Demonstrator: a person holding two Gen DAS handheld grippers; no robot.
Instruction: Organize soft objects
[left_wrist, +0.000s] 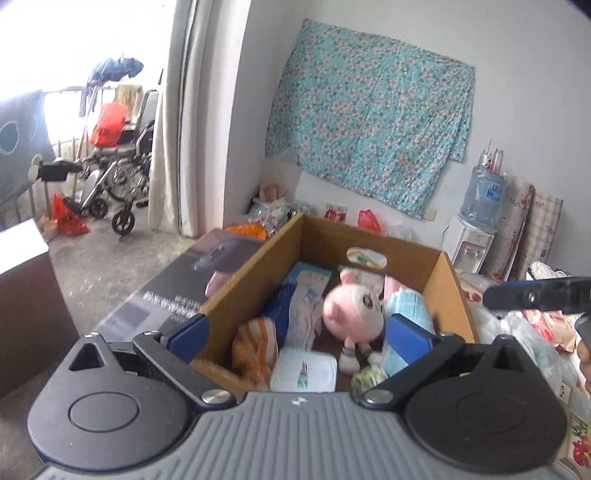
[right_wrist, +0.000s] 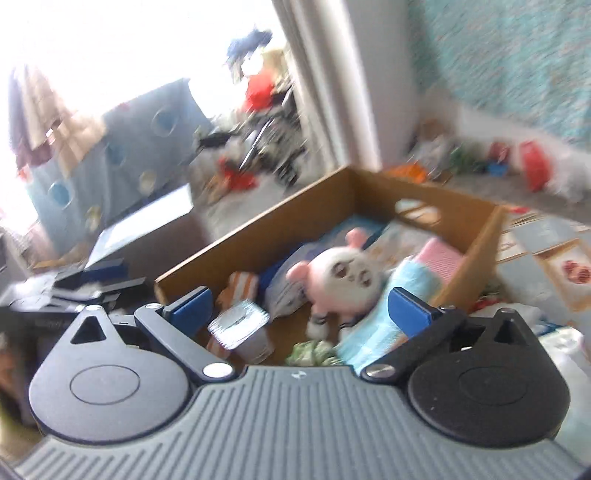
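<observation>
Cardboard box (left_wrist: 439, 280) full of soft things

Pink plush toy (left_wrist: 352, 317) lies inside among towels and tissue packs; left gripper (left_wrist: 299, 334) and right gripper (right_wrist: 301, 306) hover above, fingers spread, empty.
</observation>
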